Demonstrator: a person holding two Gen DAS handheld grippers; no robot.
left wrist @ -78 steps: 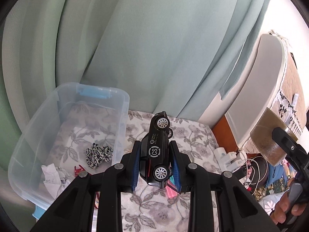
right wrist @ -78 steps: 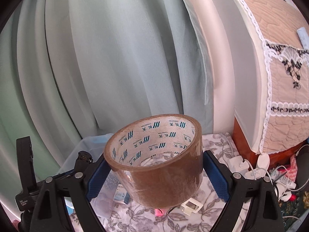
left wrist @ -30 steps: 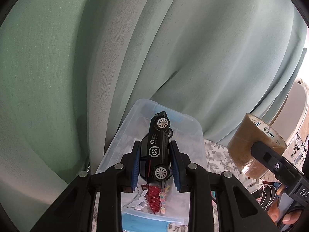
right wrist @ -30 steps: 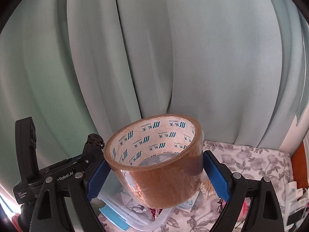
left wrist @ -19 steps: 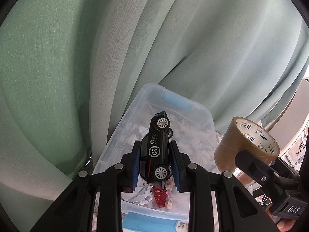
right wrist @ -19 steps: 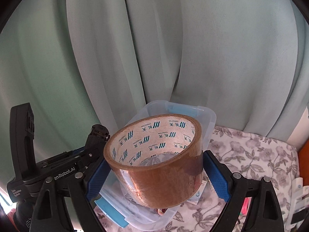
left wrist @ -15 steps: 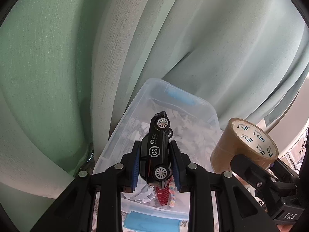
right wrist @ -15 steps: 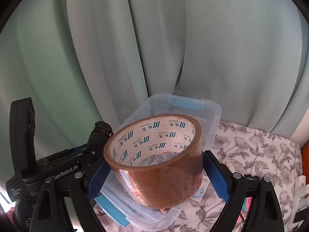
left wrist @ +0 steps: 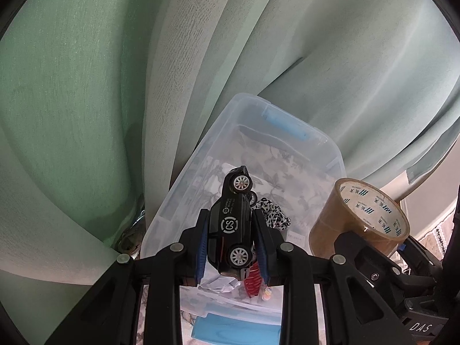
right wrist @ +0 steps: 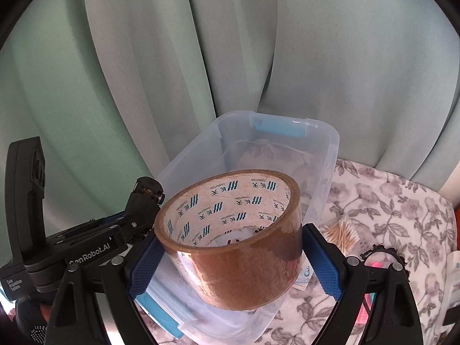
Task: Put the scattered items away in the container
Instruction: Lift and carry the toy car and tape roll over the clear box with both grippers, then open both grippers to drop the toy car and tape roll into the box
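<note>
Fingers (left wrist: 202, 247) of left gripper (left wrist: 231, 248) pinch toy car (left wrist: 231, 227) sideways, right gripper (right wrist: 230, 261) spread wide w/ tape roll (right wrist: 233, 238) wedged between pads, both poised over clear bin (right wrist: 319, 172) for a clean drop, bin sitting on floral cloth (right wrist: 402, 210).

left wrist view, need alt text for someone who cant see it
The left gripper grips a black toy car nose-up over a clear plastic bin holding a leopard-print scrunchie. At right, another gripper holds a brown packing tape roll; green curtains hang behind.
</note>
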